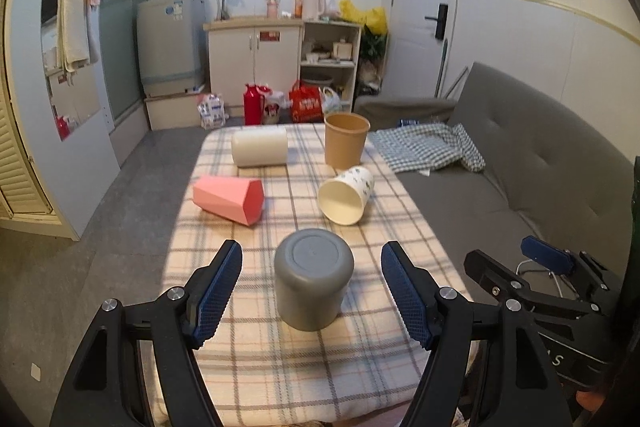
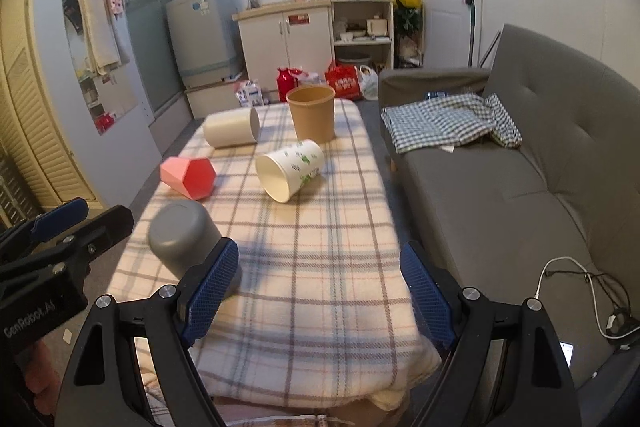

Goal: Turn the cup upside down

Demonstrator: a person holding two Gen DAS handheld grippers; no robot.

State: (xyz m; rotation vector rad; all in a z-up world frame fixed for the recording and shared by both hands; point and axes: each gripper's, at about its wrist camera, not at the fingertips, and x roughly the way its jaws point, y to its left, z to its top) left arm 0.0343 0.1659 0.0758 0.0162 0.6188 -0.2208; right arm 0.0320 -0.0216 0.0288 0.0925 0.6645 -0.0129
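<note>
One grey cup (image 1: 314, 279) stands inverted, at 12 o'clock between the left gripper (image 1: 312, 291)'s spread, untouching fingers; the right gripper (image 2: 320, 291) gapes empty. Next, probably retreat or address another cup.

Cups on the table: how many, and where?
5: grey cup upside down, nearest; pink cup on its side, left; printed paper cup on its side, right; cream cup lying far left; brown cup upright, far right.

Only readable text: "GenRobot.AI" in white on the left gripper (image 2: 48, 239) body, seen from the right wrist; other labels too blurred.
</note>
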